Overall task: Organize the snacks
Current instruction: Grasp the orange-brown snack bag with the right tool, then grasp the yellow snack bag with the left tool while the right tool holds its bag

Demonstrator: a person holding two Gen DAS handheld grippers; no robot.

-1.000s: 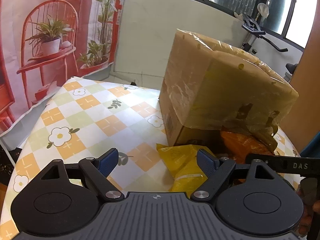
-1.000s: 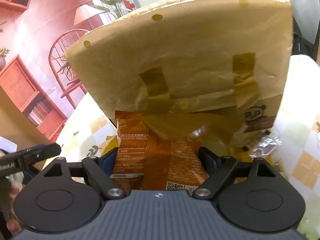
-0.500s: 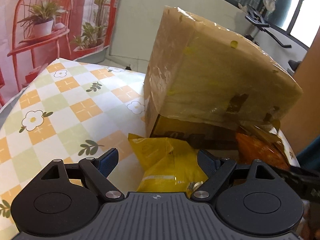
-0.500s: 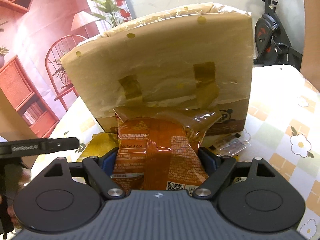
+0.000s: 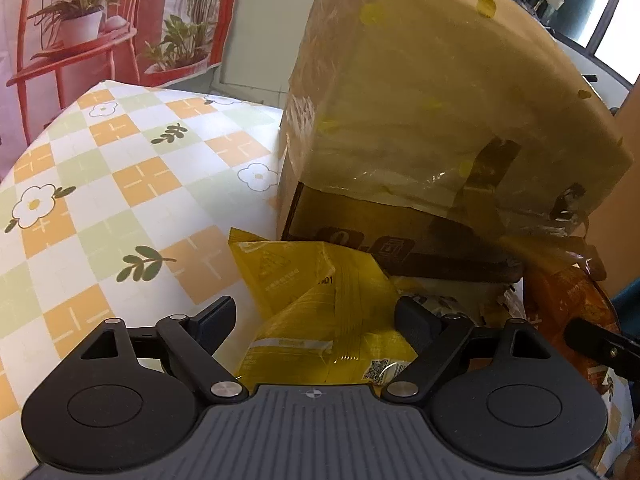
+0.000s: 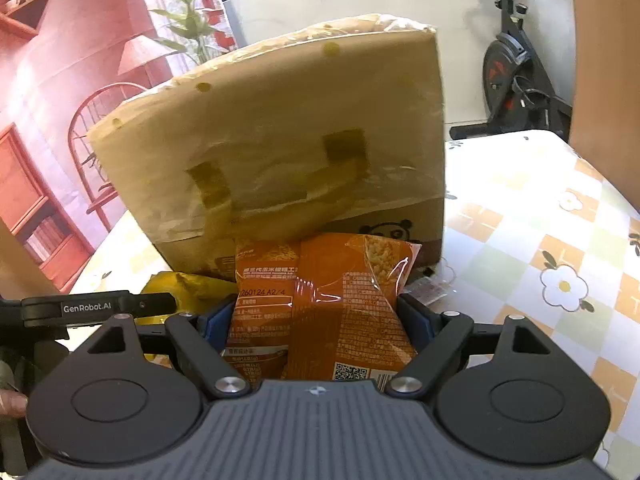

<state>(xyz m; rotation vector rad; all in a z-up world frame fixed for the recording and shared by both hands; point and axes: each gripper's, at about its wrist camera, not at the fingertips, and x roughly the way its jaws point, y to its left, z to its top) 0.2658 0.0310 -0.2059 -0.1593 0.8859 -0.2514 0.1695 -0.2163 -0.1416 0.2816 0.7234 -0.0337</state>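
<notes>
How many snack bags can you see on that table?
2 for certain. An orange snack bag sits between the right gripper's fingers, against the cardboard box. A yellow snack bag lies between the left gripper's fingers. More may hide beneath them.

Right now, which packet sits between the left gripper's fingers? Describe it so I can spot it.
Find the big tape-wrapped cardboard box on the checked tablecloth. At its foot lies the yellow snack packet, crumpled, left of the orange snack packet; only it is yellow.
</notes>
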